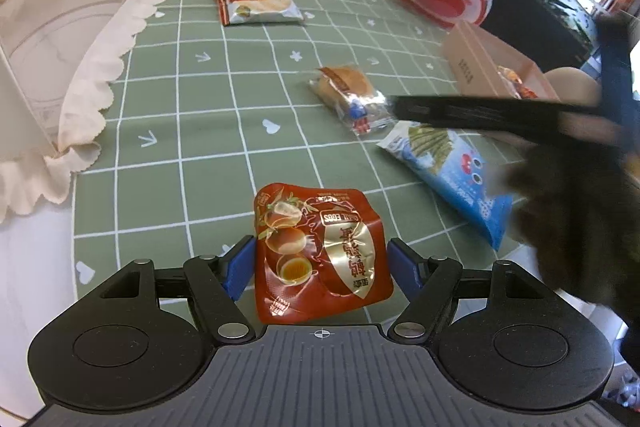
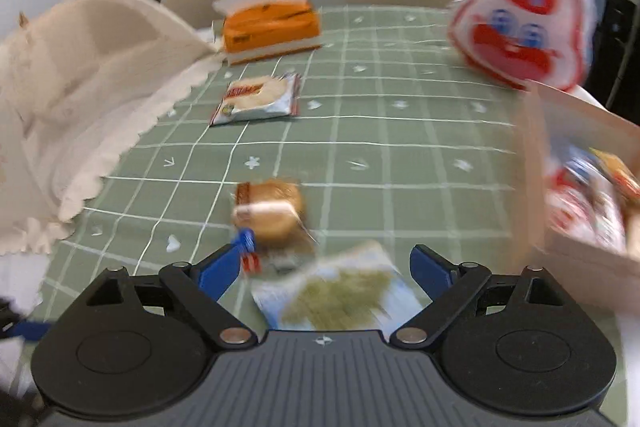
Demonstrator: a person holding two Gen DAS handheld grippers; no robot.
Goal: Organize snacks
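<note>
Item: red egg pouch point(image 1: 320, 255), flat on the green checked tablecloth point(image 1: 200, 107), near edge, well apart from the cardboard box point(image 1: 492, 67) that already holds snacks.

Left gripper point(image 1: 320, 267): released, blue pads flanking the pouch, apparently not pressing.

Right gripper point(image 2: 328, 267): released, over the blue seaweed packet point(image 2: 340, 291); view blurred.

Handling: probably centre the pouch and close on its edges before lifting.

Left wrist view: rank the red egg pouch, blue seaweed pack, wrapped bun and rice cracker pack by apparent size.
1. red egg pouch, nearest the camera
2. blue seaweed pack, partly hidden
3. wrapped bun and rice cracker pack: alike, unranked
</note>
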